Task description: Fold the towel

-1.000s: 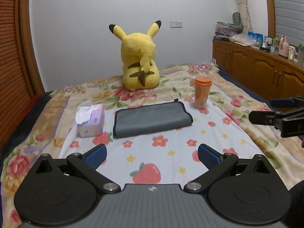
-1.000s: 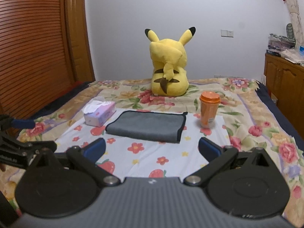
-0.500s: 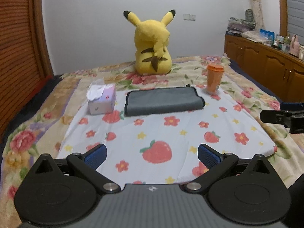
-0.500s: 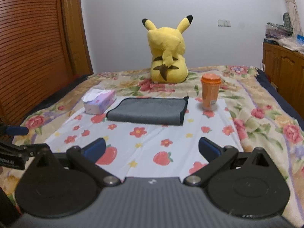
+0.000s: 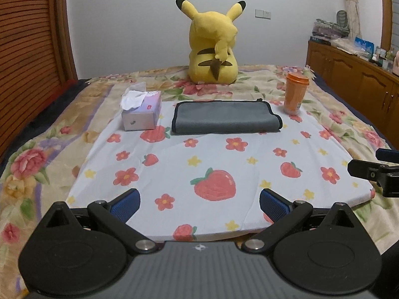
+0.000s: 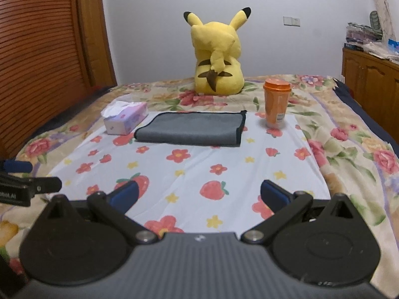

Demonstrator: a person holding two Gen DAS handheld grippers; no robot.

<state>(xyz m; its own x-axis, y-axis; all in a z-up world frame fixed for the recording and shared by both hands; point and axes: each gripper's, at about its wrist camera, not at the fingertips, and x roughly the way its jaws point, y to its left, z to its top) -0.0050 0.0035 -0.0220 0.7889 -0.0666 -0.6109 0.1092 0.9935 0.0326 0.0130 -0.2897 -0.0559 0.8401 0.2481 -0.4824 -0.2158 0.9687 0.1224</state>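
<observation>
Both grippers have drawn back from the towel (image 5: 225,117) since a second ago, so more of the strawberry sheet (image 5: 212,164) now shows in front of it. The cabinet (image 5: 354,79) clutter is too small to make out, and each gripper shows only as a cut-off tip in the other's view. There is one towel, one tissue box (image 5: 142,113), one cup (image 5: 296,92) and one plush (image 5: 213,47). The grey towel lies folded flat on the sheet, with the box just left of it, the cup just right, the plush beyond. The left gripper (image 5: 199,200) and right gripper (image 6: 198,191) hover level, well short of the towel, fingers (image 5: 126,203) spread wide, holding nothing.
</observation>
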